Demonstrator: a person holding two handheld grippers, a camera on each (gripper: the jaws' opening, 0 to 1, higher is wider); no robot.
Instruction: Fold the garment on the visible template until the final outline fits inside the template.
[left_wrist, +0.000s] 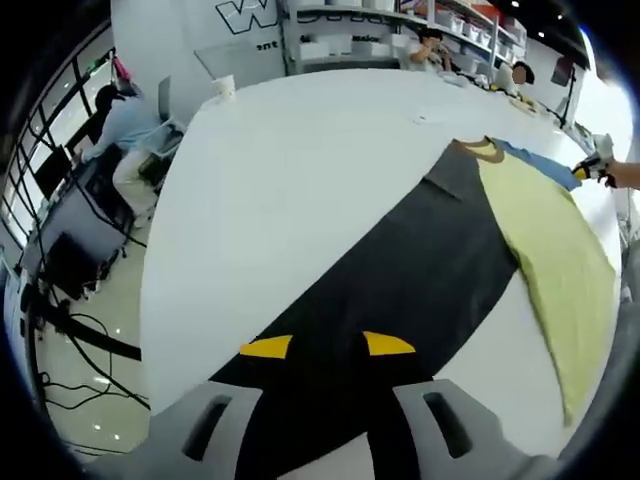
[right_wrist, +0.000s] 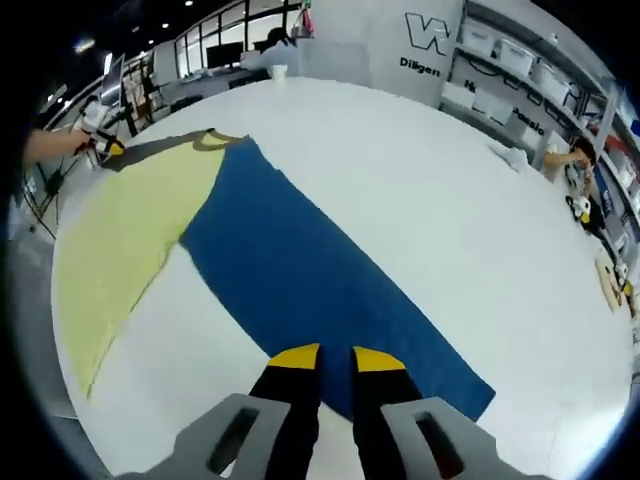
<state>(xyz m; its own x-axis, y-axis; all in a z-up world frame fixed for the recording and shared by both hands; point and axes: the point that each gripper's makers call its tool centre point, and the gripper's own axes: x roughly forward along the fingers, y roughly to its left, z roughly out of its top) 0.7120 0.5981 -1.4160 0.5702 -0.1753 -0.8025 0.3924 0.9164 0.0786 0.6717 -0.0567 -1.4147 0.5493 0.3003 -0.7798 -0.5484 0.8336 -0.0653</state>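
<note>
— So, where is the garment lying?

— The pale yellow cloth garment (right_wrist: 125, 235) is lying flat on the big white table (right_wrist: 400, 190), spreading along its edge. In the right gripper view its brown-trimmed neckline (right_wrist: 222, 139) is pointing toward the far end, and a long blue fabric panel (right_wrist: 310, 280) is touching its side. In the left gripper view the same yellow garment (left_wrist: 555, 250) is sitting partly over a long dark grey sheet (left_wrist: 400, 290) that is running diagonally across the table.

— And the grippers?

— The right gripper (right_wrist: 335, 357), with its yellow-tipped black jaws, is hovering at the near end of the blue panel, its jaws standing a little apart with blue fabric showing between them; I cannot tell whether it is gripping the cloth. The left gripper (left_wrist: 328, 346) is resting over the near end of the dark sheet, jaws wide apart, nothing between them.

— Anything else going on?

— A small white paper cup (left_wrist: 224, 86) is standing at the far table edge. A seated person in a light shirt (left_wrist: 125, 125) is working at a desk beyond the table, and white wall shelves (left_wrist: 350, 30) are running behind.
</note>
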